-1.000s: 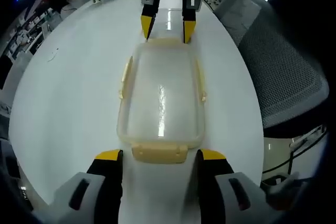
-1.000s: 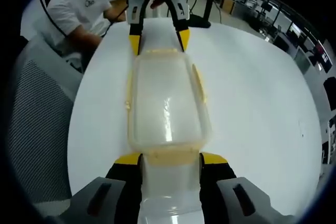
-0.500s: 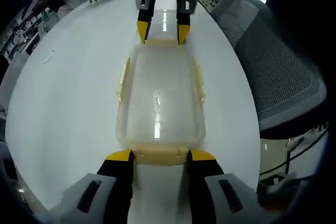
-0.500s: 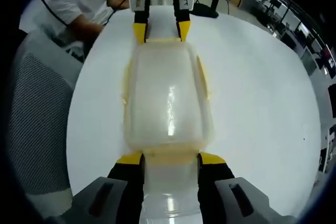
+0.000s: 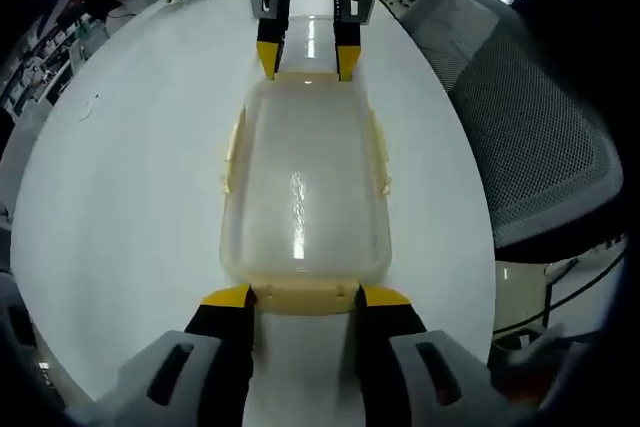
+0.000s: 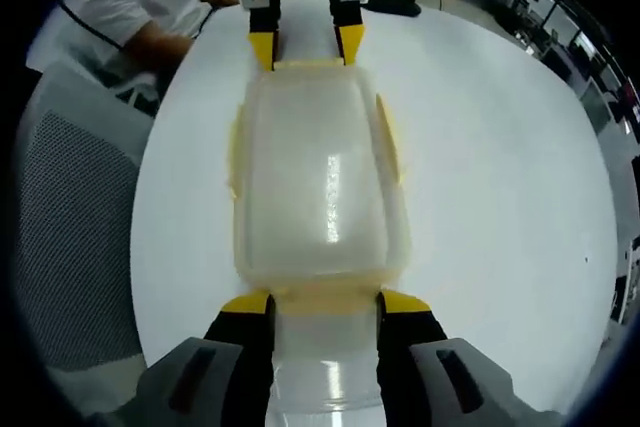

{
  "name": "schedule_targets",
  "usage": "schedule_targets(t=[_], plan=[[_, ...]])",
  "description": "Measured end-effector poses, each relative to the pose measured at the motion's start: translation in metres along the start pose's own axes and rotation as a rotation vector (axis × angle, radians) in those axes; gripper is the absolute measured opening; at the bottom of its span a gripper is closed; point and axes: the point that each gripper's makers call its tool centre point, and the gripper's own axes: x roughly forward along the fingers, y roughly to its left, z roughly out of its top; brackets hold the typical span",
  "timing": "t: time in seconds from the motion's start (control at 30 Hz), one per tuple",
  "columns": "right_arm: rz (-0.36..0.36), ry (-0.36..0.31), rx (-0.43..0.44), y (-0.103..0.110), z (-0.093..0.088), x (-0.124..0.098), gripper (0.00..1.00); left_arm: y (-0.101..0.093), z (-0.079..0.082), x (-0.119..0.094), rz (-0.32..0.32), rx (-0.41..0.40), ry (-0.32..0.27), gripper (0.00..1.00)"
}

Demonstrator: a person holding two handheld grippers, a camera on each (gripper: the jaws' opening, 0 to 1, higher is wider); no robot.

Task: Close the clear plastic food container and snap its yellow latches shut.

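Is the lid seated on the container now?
Yes: the lid covers the container's whole top. Whether its yellow latches have snapped shut, cannot tell.

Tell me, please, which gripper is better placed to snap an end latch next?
Neither clearly. The left gripper and the right gripper each straddle their own end latch of the container.

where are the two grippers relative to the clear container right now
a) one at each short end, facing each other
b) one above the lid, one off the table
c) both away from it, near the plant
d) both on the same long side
a: the left gripper straddles the yellow latch at one short end of the container, and the right gripper sits at the opposite short end, facing it.
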Motion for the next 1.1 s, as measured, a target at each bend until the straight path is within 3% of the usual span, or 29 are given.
schedule_targets(t=[0.23, 0.4, 0.5, 0.7, 0.87, 1.0, 1.1], plan=[[0.014, 0.036, -0.052, 0.000, 0.001, 0.001, 0.41, 0.000, 0.004, 0.002, 0.001, 0.002, 0.028, 0.40], [0.019, 0.143, -0.057, -0.001, -0.003, 0.002, 0.41, 0.001, 0.005, 0.003, -0.004, 0.008, 0.048, 0.40], [0.020, 0.159, -0.046, -0.002, -0.004, 0.002, 0.41, 0.001, 0.005, 0.003, -0.002, 0.004, 0.049, 0.40], [0.021, 0.109, -0.036, -0.003, -0.006, -0.001, 0.39, 0.001, 0.006, 0.003, -0.003, 0.003, 0.043, 0.40], [0.028, 0.105, -0.043, -0.003, -0.003, 0.000, 0.39, 0.001, 0.005, 0.002, -0.001, -0.001, 0.032, 0.38], [0.048, 0.104, -0.042, 0.002, 0.000, -0.007, 0.39, -0.005, 0.005, -0.001, -0.021, -0.015, 0.070, 0.38], [0.048, 0.088, -0.035, 0.004, 0.004, -0.014, 0.39, -0.004, 0.006, -0.011, -0.016, -0.008, 0.067, 0.38]])
